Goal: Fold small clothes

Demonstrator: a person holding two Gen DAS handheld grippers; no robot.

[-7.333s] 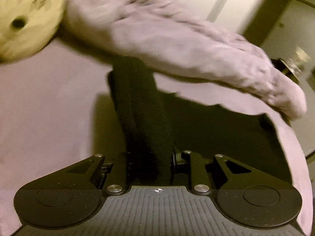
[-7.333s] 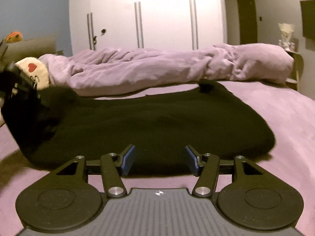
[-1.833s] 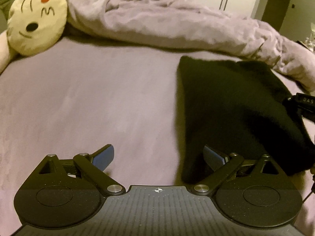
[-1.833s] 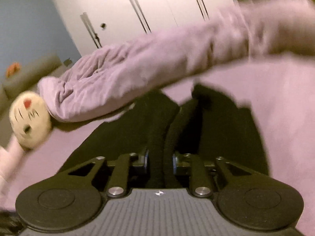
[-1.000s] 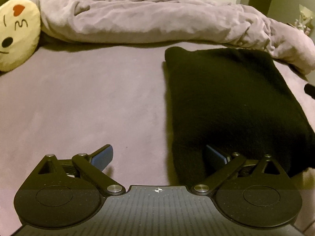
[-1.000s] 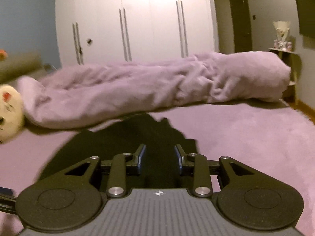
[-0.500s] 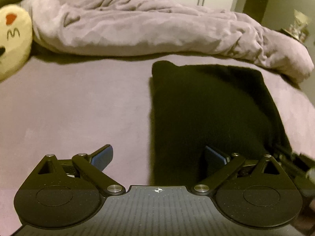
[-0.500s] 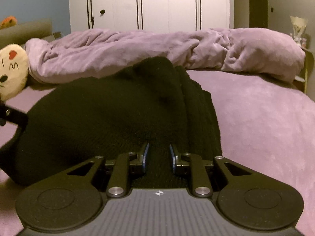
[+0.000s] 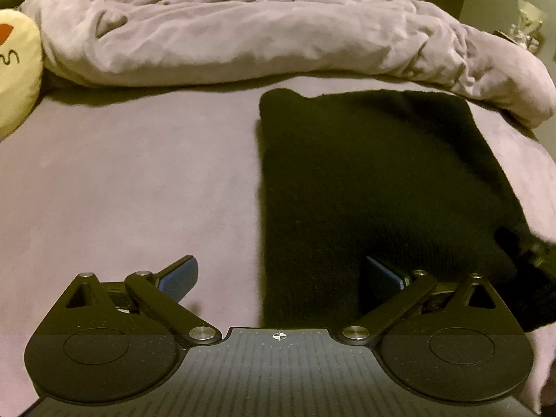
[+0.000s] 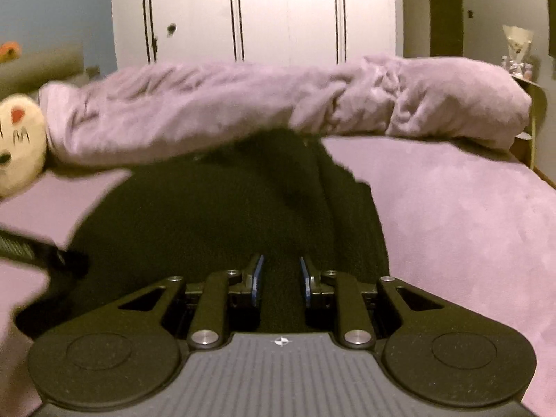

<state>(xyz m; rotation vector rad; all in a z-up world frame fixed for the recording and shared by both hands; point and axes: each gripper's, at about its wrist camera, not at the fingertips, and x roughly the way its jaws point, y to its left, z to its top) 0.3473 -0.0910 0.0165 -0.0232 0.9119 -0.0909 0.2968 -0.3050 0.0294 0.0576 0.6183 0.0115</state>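
A black knitted garment (image 9: 375,180) lies folded into a long rectangle on the purple bed (image 9: 139,187). My left gripper (image 9: 281,274) hovers open and wide over its near left edge, left pad (image 9: 180,272) above the sheet, right pad (image 9: 385,274) above the cloth, neither touching. In the right wrist view the garment (image 10: 226,215) fills the middle, and my right gripper (image 10: 280,279) is shut narrowly on its near edge, with black cloth between the pads. The right gripper's dark body (image 9: 531,278) shows at the garment's near right corner in the left view.
A bunched purple duvet (image 9: 264,31) runs across the far side of the bed. A yellow cat-face cushion (image 9: 17,73) lies at the far left. White wardrobe doors (image 10: 257,14) stand behind. The bed's right edge (image 10: 542,177) drops toward a side table.
The right gripper has dropped onto the garment's near edge and narrowed its jaws around the cloth. The left gripper has drifted slightly, staying open over the left edge.
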